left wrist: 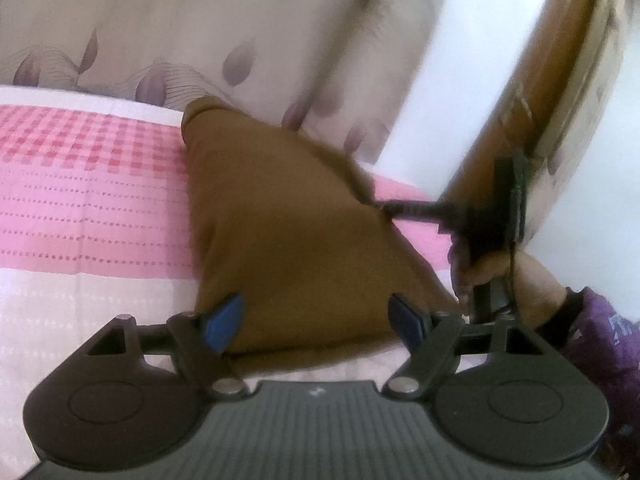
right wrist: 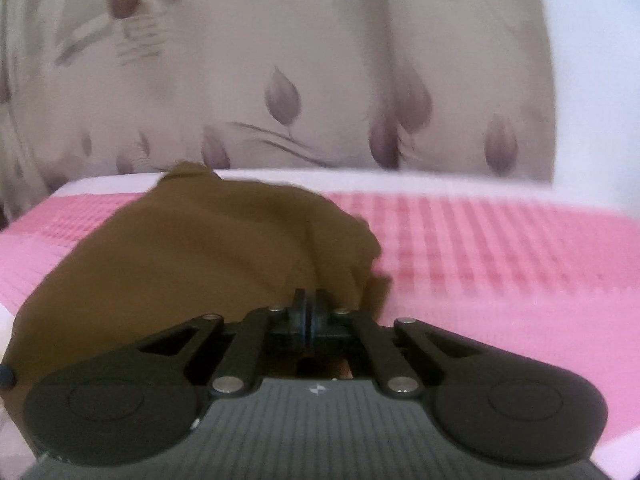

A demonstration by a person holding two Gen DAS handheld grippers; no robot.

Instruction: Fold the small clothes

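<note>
Bed (left wrist: 80,208) with pink-and-white checked cover; leaf-print curtain (left wrist: 240,32) behind, wooden door (left wrist: 532,92) at right. Brown garment (left wrist: 288,232) lies on cover, partly lifted at right edge. Left gripper (left wrist: 316,320) over near edge of garment, blue pads (left wrist: 222,322) spread wide apart, nothing between them. Right gripper (right wrist: 309,316) pinched together on garment's edge, cloth bunched at fingertips. In left view, right hand (left wrist: 516,280) grips gripper handle, purple sleeve (left wrist: 608,332) at wrist.

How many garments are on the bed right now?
1: a brown garment lies on the pink bedcover, the right gripper shut on its edge, the left gripper open over it. Others may lie out of view.
</note>
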